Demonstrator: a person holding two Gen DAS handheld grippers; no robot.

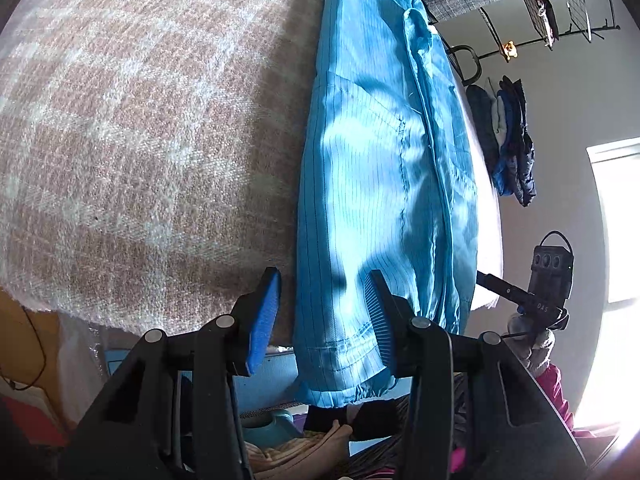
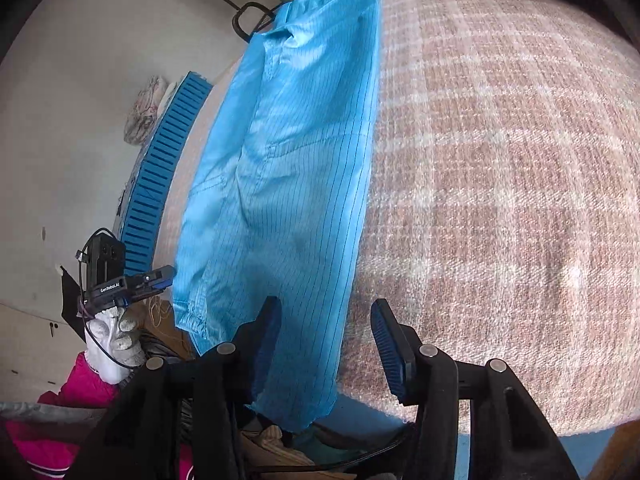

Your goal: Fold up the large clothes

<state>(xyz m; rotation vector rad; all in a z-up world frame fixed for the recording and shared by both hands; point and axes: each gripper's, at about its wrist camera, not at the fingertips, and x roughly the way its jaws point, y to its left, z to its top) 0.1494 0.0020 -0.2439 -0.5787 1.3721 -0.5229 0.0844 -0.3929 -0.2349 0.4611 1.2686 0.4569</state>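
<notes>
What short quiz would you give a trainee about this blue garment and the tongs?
1. True or false: the blue garment lies on a checked blanket.
2. Choose one: the left tongs are A) shut on the garment, B) open, C) out of view.
3. Fill in: in the right wrist view, the hand holding the left tongs wears a white ____.
Key: 1 true; 2 B; 3 glove.
</notes>
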